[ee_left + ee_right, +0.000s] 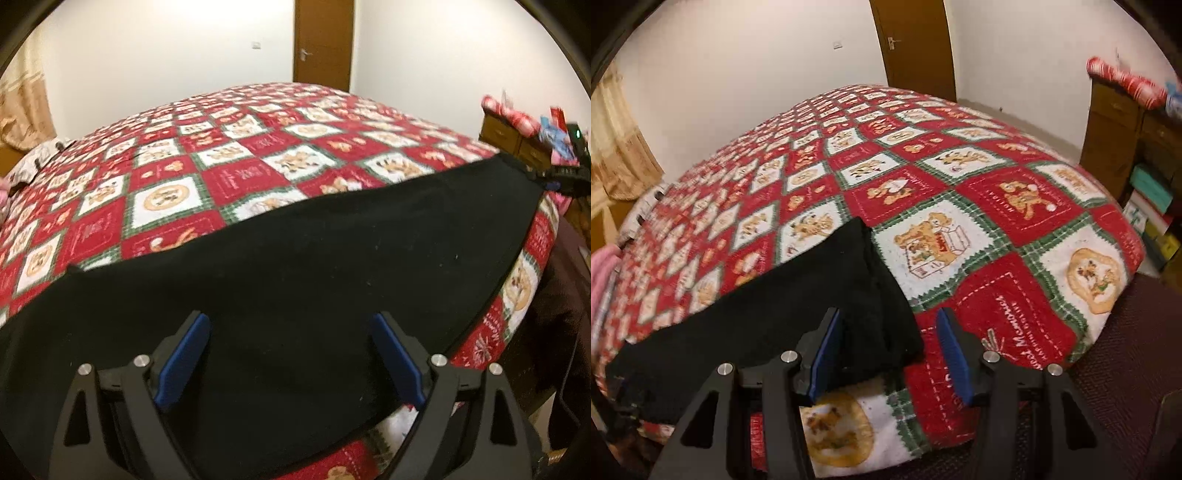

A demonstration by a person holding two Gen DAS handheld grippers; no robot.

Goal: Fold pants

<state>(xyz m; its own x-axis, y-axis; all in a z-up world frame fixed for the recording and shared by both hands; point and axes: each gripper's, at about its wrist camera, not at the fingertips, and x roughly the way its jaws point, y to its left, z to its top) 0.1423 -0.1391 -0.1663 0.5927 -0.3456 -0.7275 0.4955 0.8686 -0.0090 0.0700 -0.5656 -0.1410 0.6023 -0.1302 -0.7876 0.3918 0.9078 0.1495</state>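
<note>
The black pants (295, 266) lie flat on the red Christmas bedspread (155, 177), along the near edge of the bed. The left gripper (291, 354) hangs wide open above them, holding nothing. The right gripper (888, 354) is partly open over the pants' end, gripping nothing.

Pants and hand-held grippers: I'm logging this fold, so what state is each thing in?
black pants: flat on the bed, held by neither hand-held gripper
left hand-held gripper: open above the pants
right hand-held gripper: open at the pants' end
door: closed
</note>
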